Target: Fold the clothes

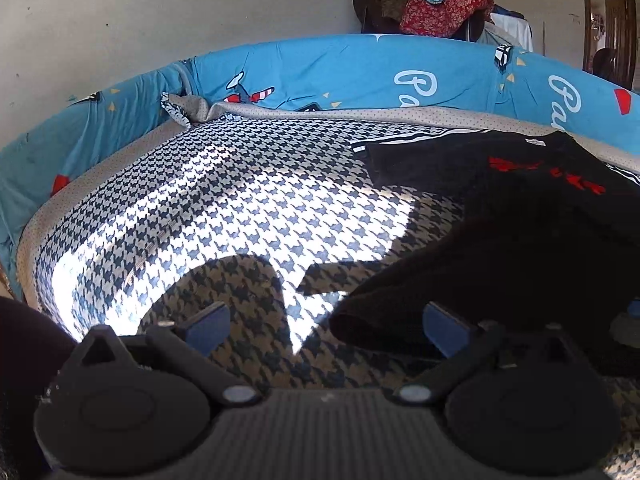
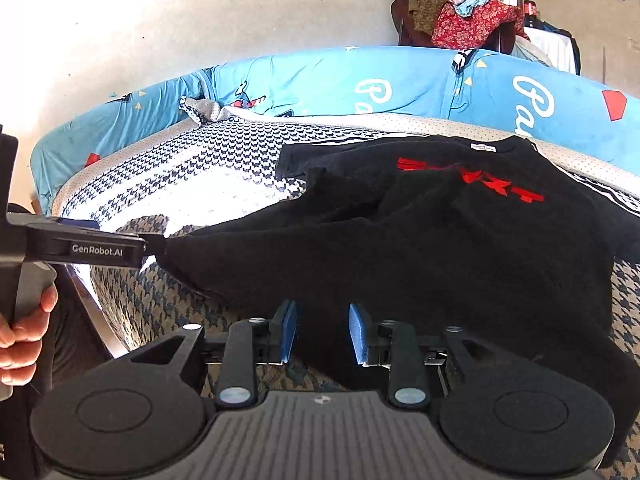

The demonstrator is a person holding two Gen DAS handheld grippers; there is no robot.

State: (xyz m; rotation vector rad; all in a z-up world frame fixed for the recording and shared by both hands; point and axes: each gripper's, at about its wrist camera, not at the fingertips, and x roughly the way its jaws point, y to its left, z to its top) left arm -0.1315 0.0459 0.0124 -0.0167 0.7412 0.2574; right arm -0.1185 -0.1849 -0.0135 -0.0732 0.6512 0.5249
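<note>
Where the black shirt (image 2: 420, 240) lies spread over the right half of the bed (image 1: 224, 200), we see its near hem bunched and folded back toward us, its collar and red print at the far side by the blue headboard cover (image 1: 360, 72). The bed carries a black-and-white houndstooth sheet, bright with sun on its left part.

Our right tool (image 2: 323, 332) hangs low over the near edge of the shirt. Its blue pads (image 2: 289, 330) stand a little apart, with black cloth showing in the gap behind them; we cannot tell whether the pads touch the cloth, and they do not press on it.

Our left tool (image 1: 326, 328) is spread wide in its own view, the left pad over bare sheet, the right pad at the edge of the dark folded hem. Seen from the right wrist, that same tool reaches in from the left, and the shirt's left corner is drawn out to a point right at its tip; whether the corner is caught there we cannot tell. A hand (image 2: 24, 332) grips its handle at the left edge.

Beyond the headboard, a chair (image 2: 404, 20) is heaped with clothes (image 2: 472, 20) against the far wall.
</note>
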